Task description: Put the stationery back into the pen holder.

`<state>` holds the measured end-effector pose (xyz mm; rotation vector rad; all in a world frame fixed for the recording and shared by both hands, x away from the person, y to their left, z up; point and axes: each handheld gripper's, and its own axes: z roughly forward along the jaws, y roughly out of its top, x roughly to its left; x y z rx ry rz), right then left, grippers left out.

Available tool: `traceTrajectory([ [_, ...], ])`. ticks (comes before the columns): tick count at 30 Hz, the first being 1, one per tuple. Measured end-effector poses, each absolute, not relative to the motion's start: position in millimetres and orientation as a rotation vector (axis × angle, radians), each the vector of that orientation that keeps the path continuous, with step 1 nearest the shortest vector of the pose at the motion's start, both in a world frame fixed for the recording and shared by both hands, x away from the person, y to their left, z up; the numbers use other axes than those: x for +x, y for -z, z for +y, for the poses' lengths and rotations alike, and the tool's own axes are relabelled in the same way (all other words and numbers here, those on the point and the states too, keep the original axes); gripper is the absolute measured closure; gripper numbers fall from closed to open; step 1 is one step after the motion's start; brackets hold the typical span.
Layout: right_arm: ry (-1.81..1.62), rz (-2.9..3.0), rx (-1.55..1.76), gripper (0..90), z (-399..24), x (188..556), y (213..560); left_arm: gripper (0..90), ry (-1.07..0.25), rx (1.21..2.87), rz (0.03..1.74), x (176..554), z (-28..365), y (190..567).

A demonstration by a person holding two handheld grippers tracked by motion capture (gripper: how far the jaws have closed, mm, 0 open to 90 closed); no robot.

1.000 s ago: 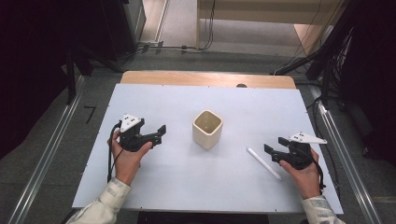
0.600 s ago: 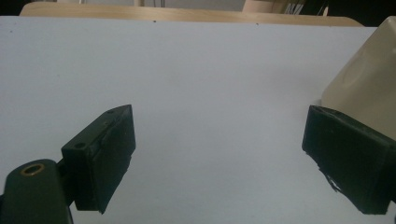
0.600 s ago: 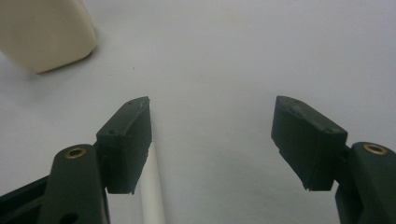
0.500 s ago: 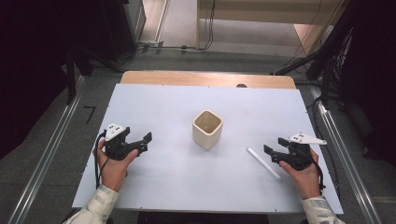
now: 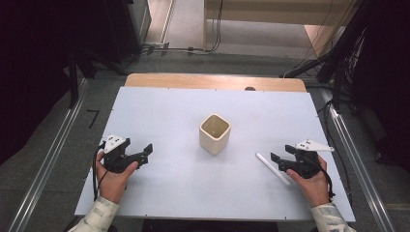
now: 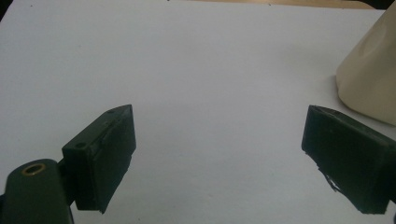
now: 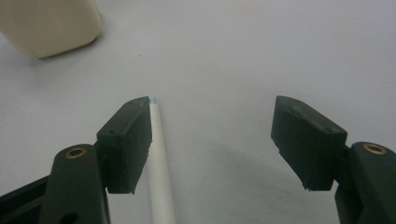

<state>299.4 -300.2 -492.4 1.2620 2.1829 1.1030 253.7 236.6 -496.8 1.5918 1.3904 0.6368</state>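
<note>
The cup (image 5: 214, 133) stands upright near the middle of the white table (image 5: 159, 101), with its open mouth up, and I use it as the landmark. It is cream in colour, with a squarish rim and rounded corners. The stick (image 5: 273, 168), thin and white, lies flat on the table to the right of the cup and a little nearer to the person, apart from the cup; it runs at a slant, with its far end pointing toward the cup. The right gripper (image 5: 279, 162) is held low over the table to the right of the cup, at the near end of the stick. Its jaws stand wide apart and hold nothing. In the right gripper view the stick (image 7: 159, 158) lies just beside the inner face of the left-hand jaw, between the two jaws but not pressed by them, and the cup (image 7: 49, 23) is in the far upper left corner. The left gripper (image 5: 145, 153) is to the left of the cup and nearer to the person, well apart from it, and it points toward the cup. Its jaws are also wide open, with only bare table between them; in the left gripper view the cup (image 6: 371, 74) is at the right edge, beyond the right-hand jaw.
</note>
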Motion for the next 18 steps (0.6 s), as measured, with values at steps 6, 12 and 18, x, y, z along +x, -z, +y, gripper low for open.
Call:
traceTrajectory([
  [6,-1.095,2.200,1.246,27.7,-297,299,495,10.7,-0.637,1.596,1.392,254,236,498],
  [12,-1.082,2.220,1.232,28.1,-292,298,499,10.7,-0.632,1.609,1.389,254,234,500],
  [18,-1.060,2.248,1.211,29.6,-286,298,502,10.7,-0.623,1.607,1.386,255,231,501],
])
